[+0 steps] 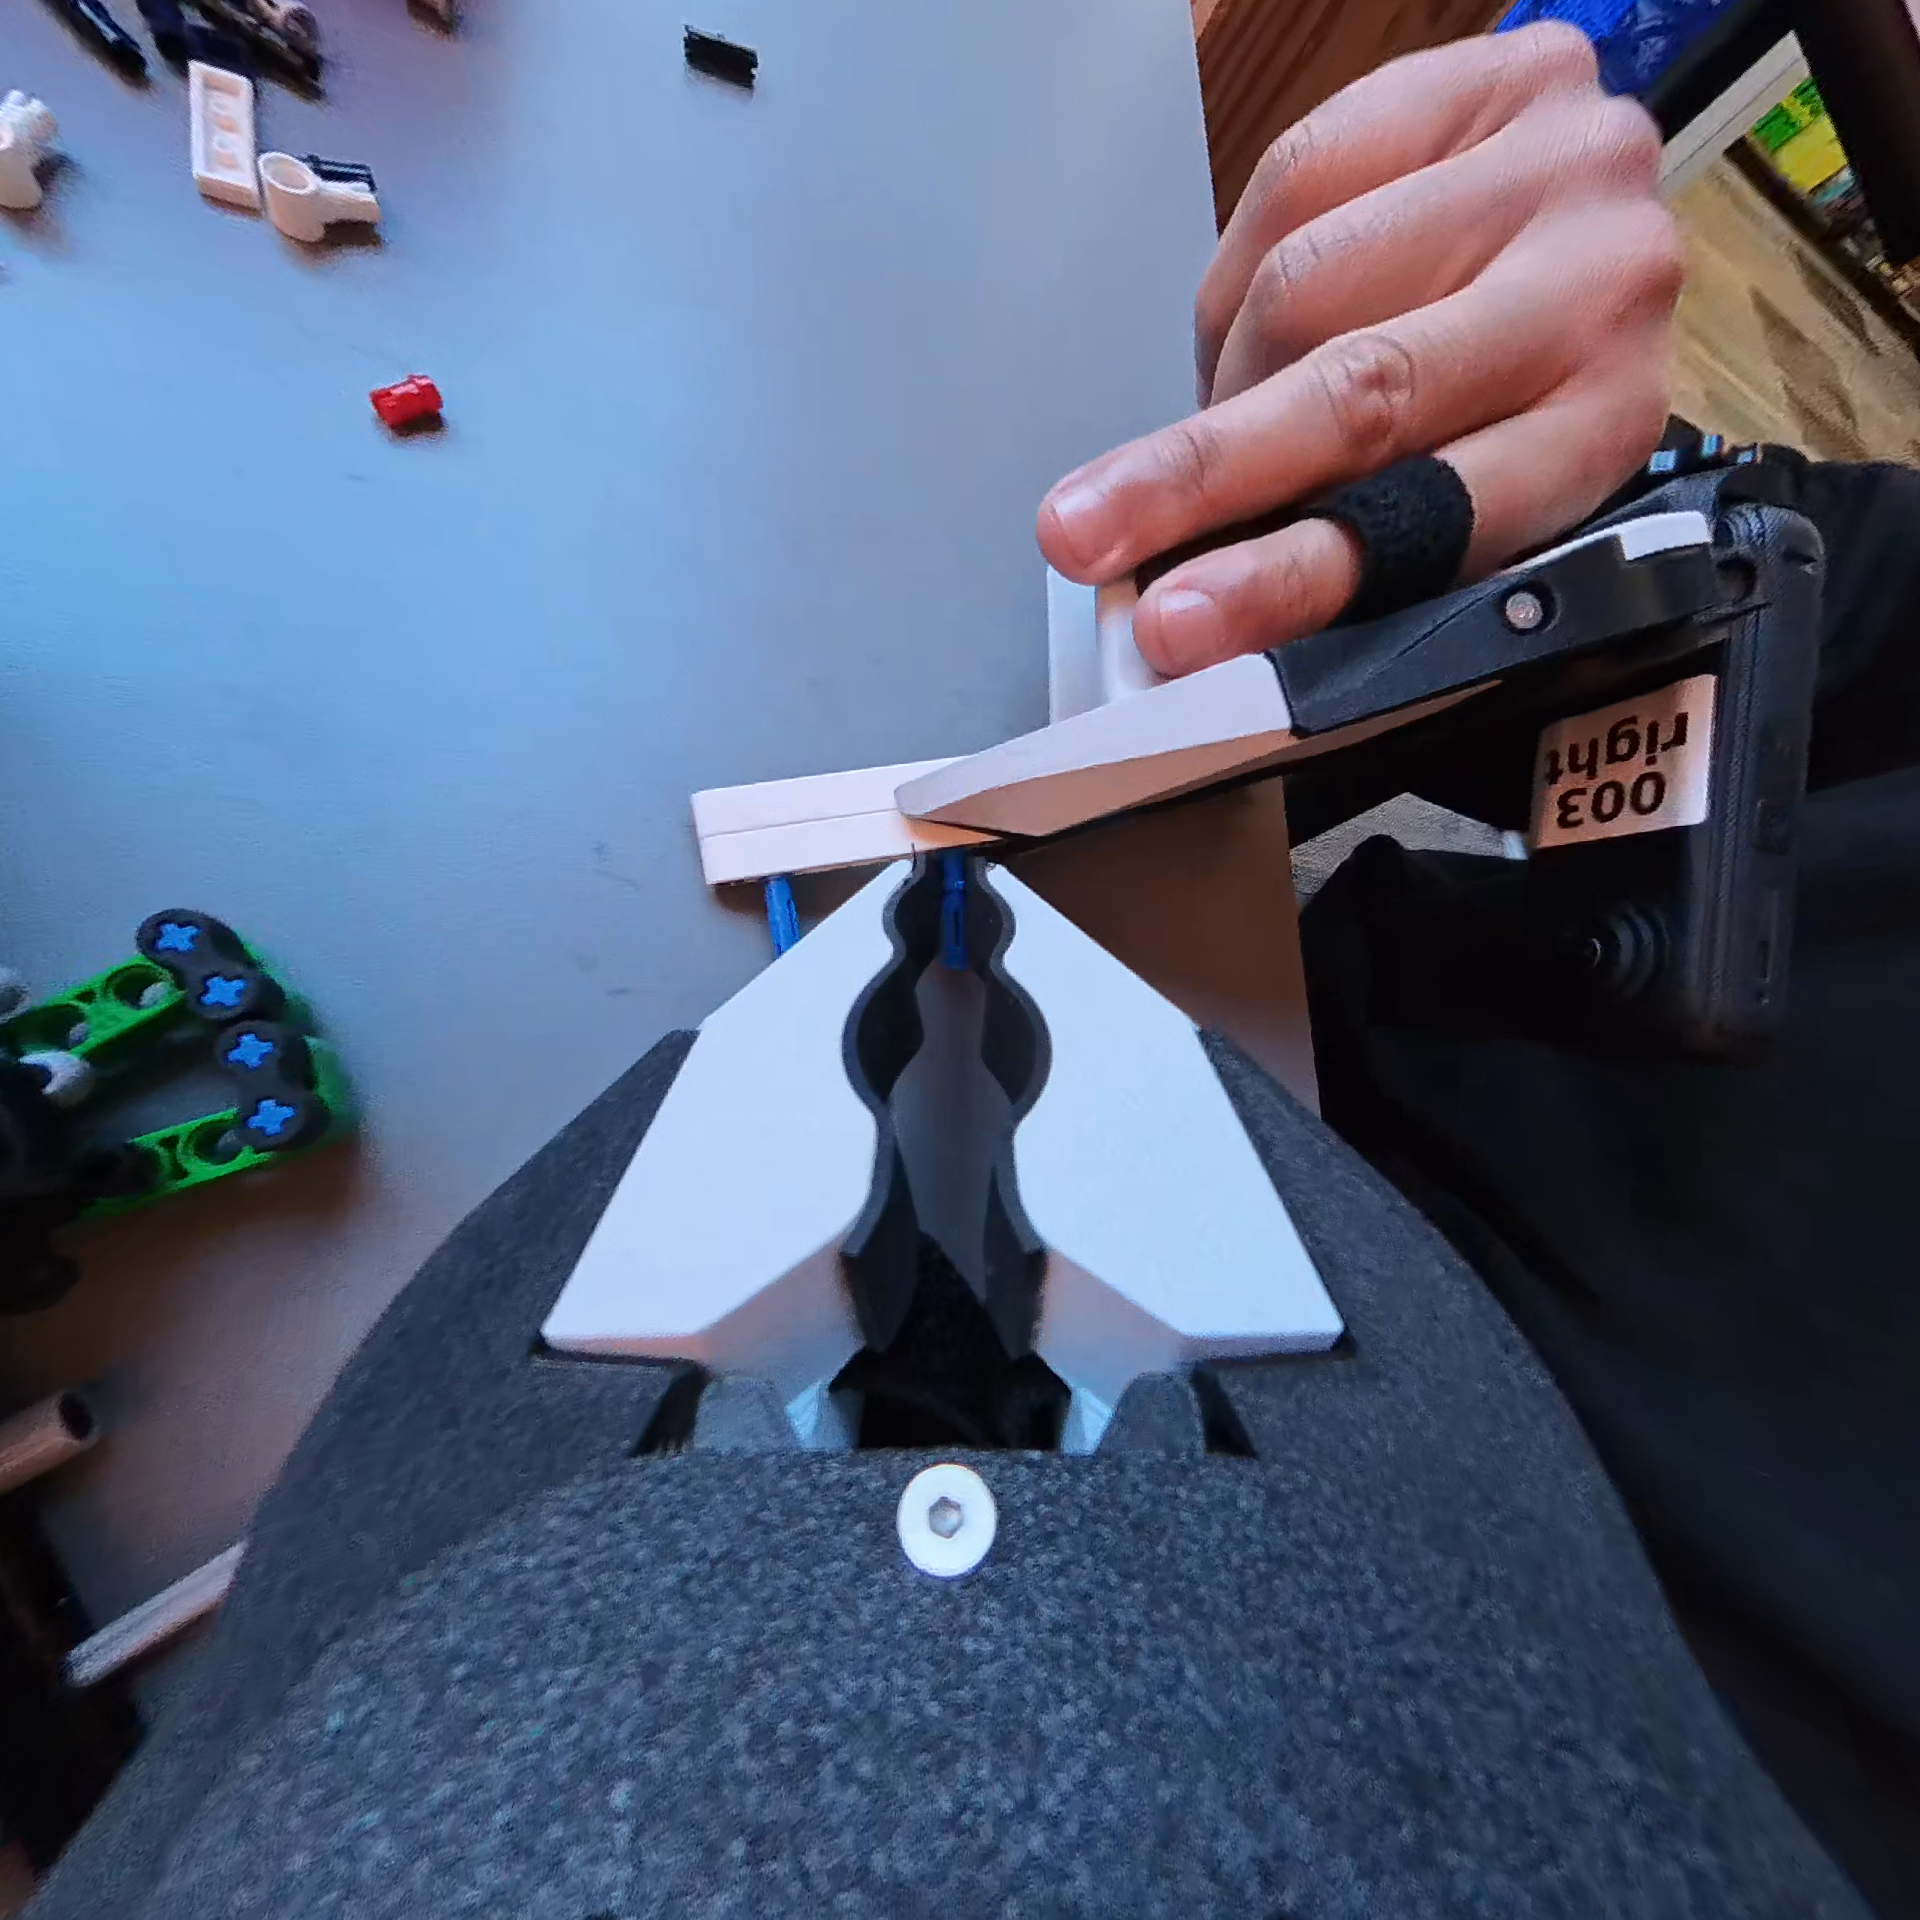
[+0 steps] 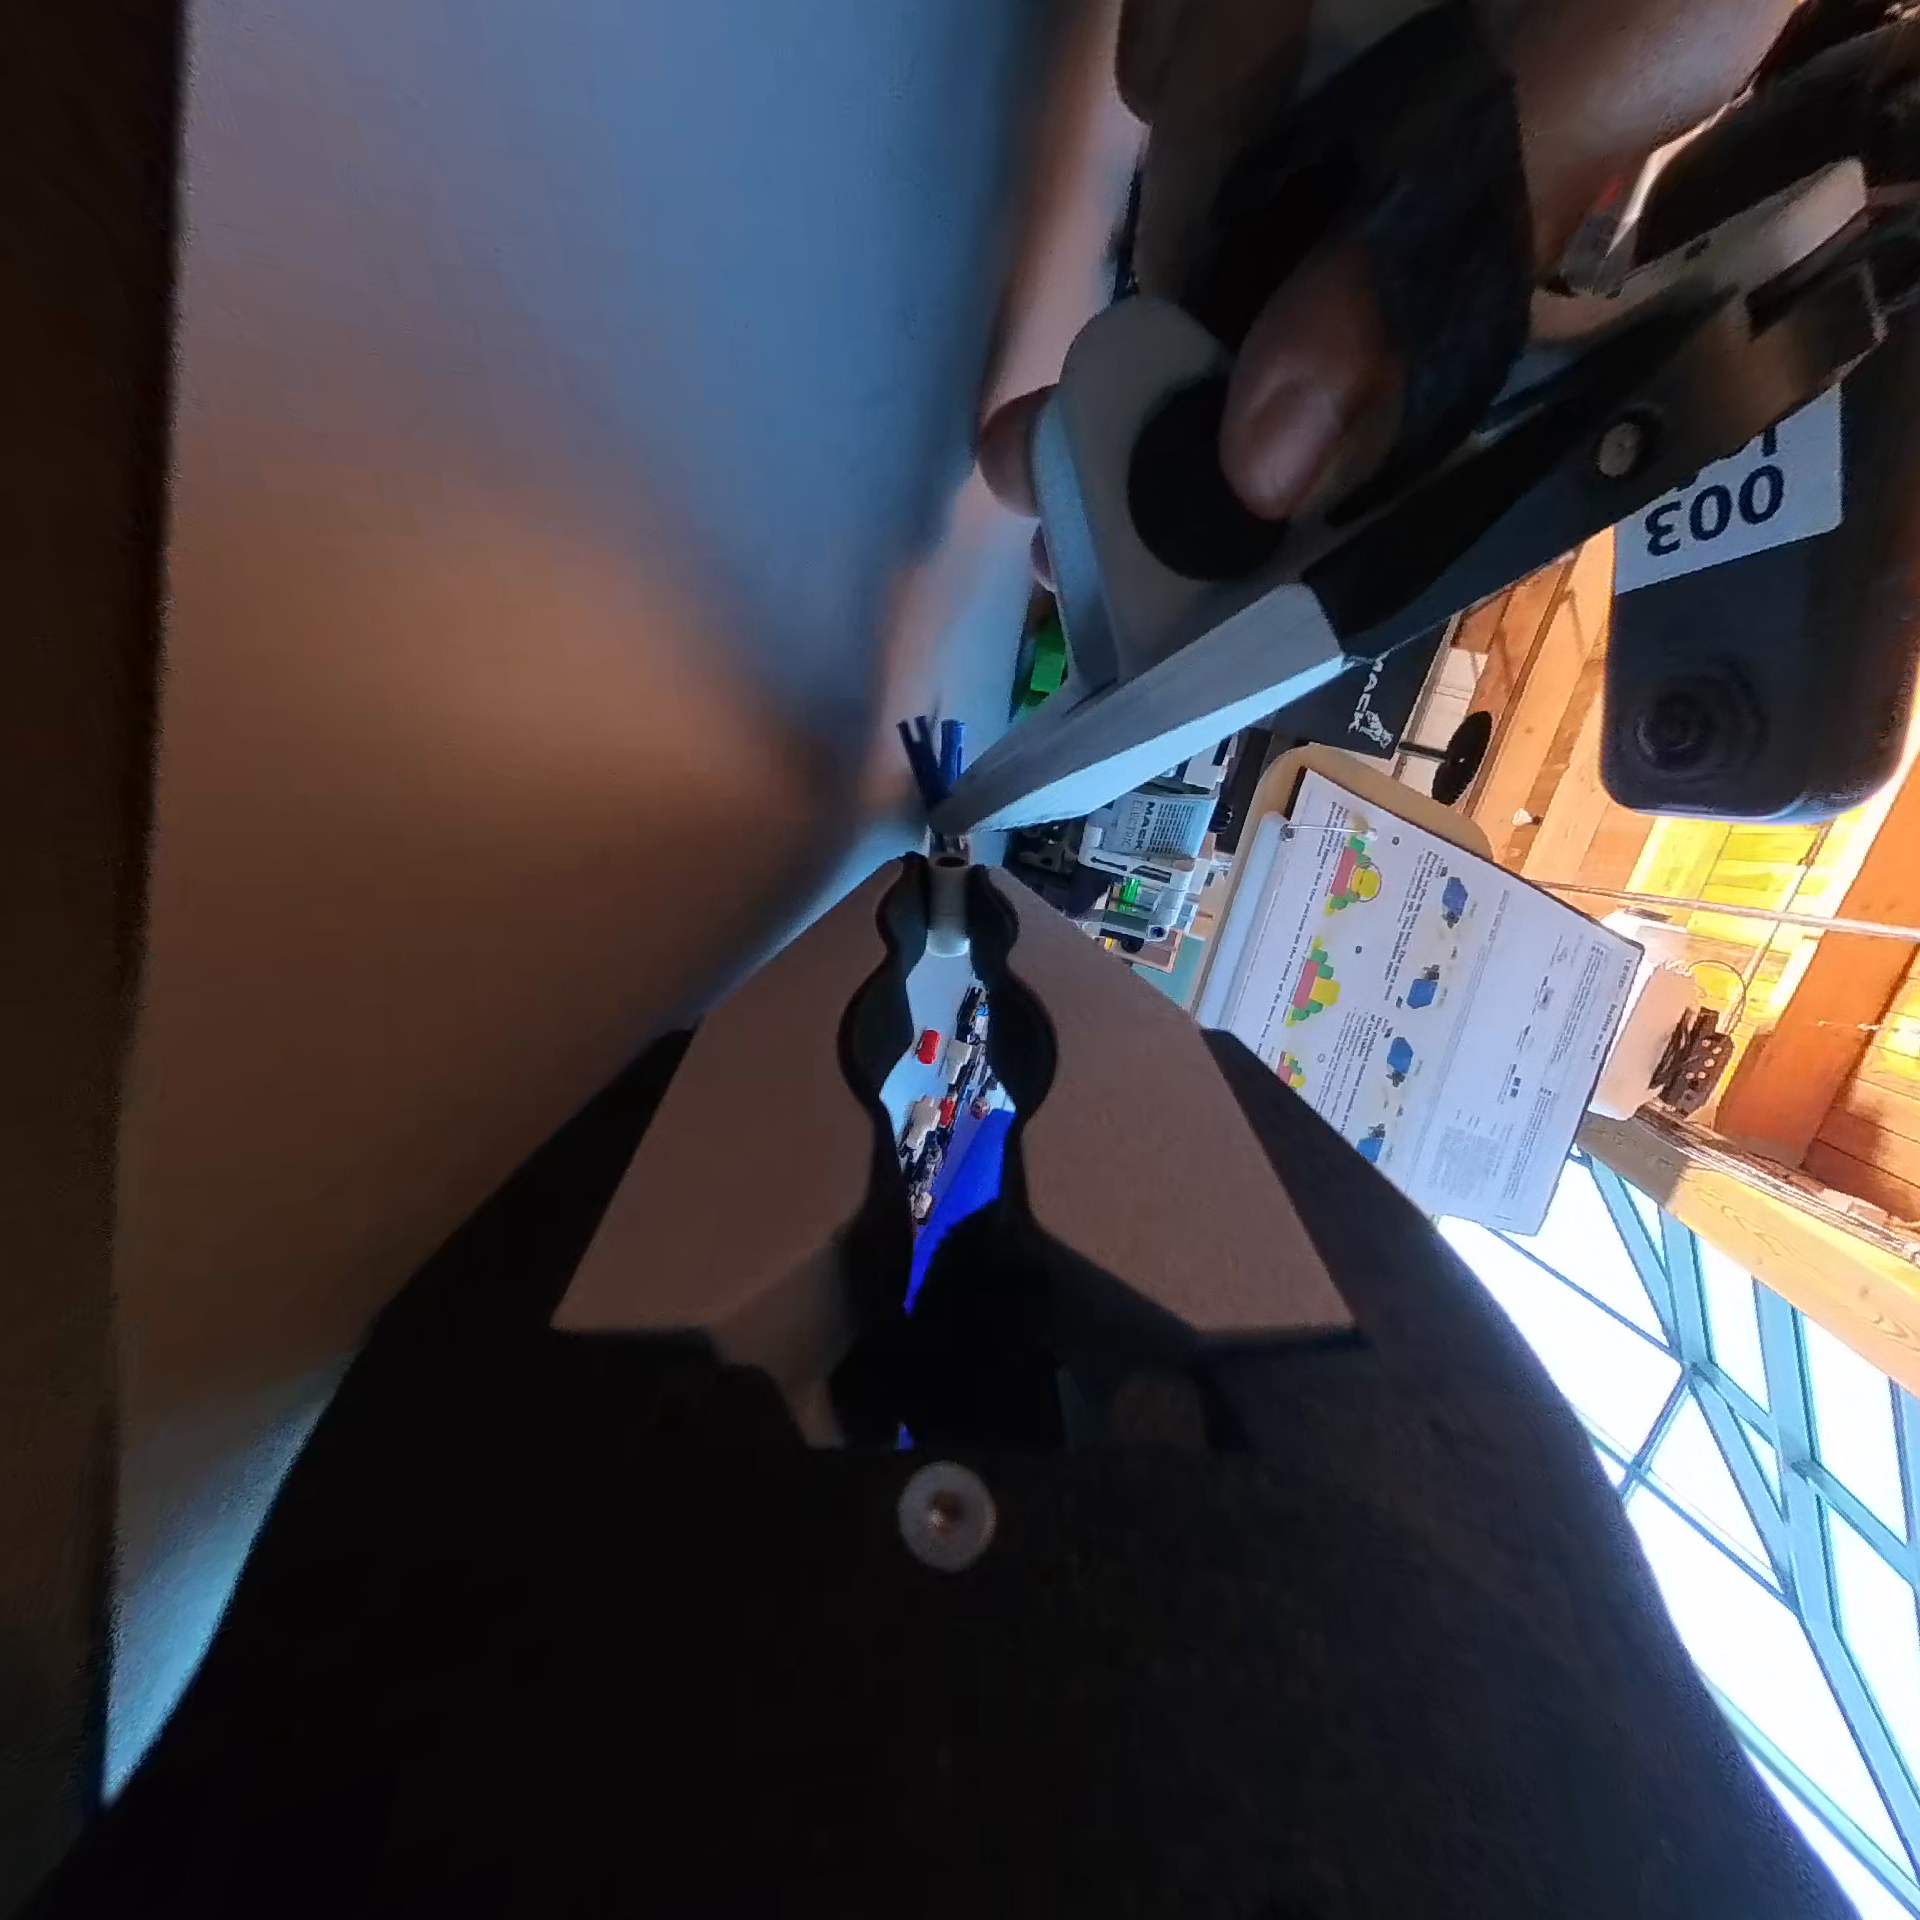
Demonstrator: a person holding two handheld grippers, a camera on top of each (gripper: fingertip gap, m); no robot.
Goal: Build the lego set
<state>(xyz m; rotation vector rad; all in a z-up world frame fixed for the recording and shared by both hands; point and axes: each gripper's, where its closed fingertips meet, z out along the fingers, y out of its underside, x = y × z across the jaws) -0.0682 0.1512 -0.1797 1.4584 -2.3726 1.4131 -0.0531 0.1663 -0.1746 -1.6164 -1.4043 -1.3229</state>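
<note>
My left gripper (image 1: 951,914) is closed on a small blue pin (image 1: 953,920), its jaws pinched together at the very tip; my right gripper (image 2: 943,896) is clamped on the end of a long white beam (image 1: 805,831), which in the right wrist view shows only as a pale stub (image 2: 948,904) between the jaws; a second blue pin (image 1: 781,914) already hangs from the beam, just beside the one I hold; my hand (image 1: 1382,343) sits on the right gripper's handle above the beam.

I judge the step to be seating this pin into a hole in the beam; to do it well I would keep the pin square to the beam, line it up with the hole before pressing, and push straight along the pin's length while the right gripper holds the beam dead steady; any tilt could make the pin skid or twist out of the tip-only grip; whether the pin is fully home I cannot tell.

The beam is held up over a smooth grey table (image 1: 644,436); beyond the beam lie a red piece (image 1: 407,402) and loose white and black pieces (image 1: 260,156); well to its left sits a green and black part-built frame (image 1: 208,1049); past the table, an instruction sheet (image 2: 1423,997) stands against wooden boards, near a bright window.
</note>
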